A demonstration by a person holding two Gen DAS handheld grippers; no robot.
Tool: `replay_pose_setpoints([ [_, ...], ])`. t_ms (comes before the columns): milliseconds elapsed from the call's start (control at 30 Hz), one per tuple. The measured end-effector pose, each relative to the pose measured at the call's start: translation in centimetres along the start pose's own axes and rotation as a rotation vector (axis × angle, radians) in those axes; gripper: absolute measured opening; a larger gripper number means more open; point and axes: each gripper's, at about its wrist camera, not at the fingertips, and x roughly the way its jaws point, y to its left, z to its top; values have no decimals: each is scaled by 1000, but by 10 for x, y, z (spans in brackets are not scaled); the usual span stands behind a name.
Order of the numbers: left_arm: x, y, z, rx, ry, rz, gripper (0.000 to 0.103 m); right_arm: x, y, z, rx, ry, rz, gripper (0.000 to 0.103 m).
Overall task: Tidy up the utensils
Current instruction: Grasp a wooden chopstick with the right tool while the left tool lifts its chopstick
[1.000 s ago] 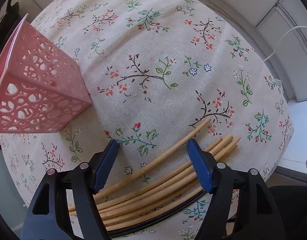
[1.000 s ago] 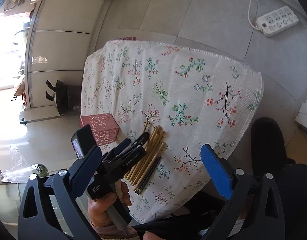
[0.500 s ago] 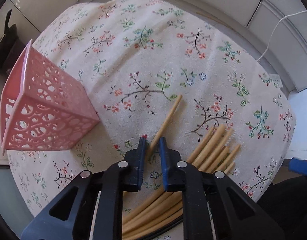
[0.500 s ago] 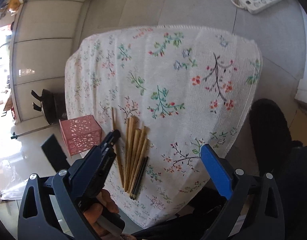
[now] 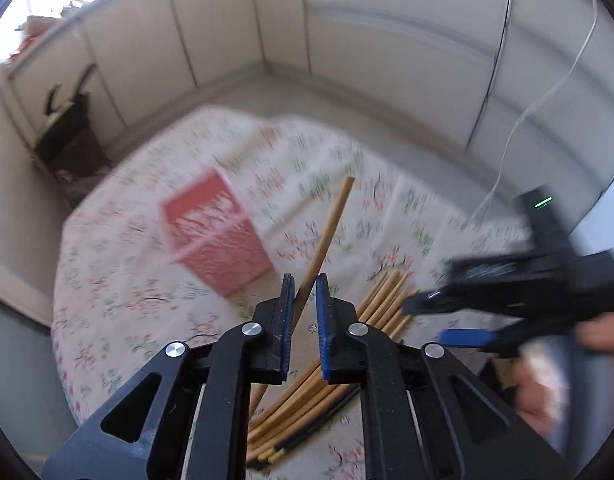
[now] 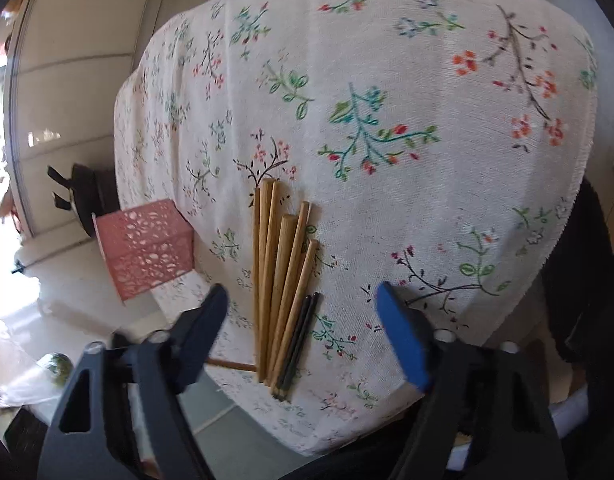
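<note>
Floral-cloth tabletop (image 6: 387, 80), pale tiled floor & panelled walls around.
L gripper (image 5: 305, 292) clamped one chopstick (image 5: 327, 236); R gripper (image 6: 303, 304), closing, empty, above chopsticks (image 6: 283, 280) right of pink basket (image 6: 147, 248).

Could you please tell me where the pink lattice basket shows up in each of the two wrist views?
Left wrist view: the pink lattice basket sits left of centre, blurred, on the floral cloth.
Right wrist view: the basket stands at the left, on the cloth's edge.
Shared landmark: the pile of wooden chopsticks lying to the right of the basket in both.
</note>
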Motion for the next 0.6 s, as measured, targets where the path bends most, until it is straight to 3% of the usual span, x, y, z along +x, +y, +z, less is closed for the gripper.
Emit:
replay_pose_setpoints([
  [100, -30, 5, -10, -43, -89, 5, 6, 4, 2, -1, -18, -34, -65, 39],
  [233, -75, 19, -17, -102, -215, -6, 5, 4, 11, 1, -61, -109, -120, 29],
  [433, -98, 26, -12, -135, -326, -59, 5, 7, 21, -1, -55, -122, -139, 21],
  [600, -106, 31, -18, -153, -343, -73, 5, 21, 28, -5, -67, -87, -132, 18],
])
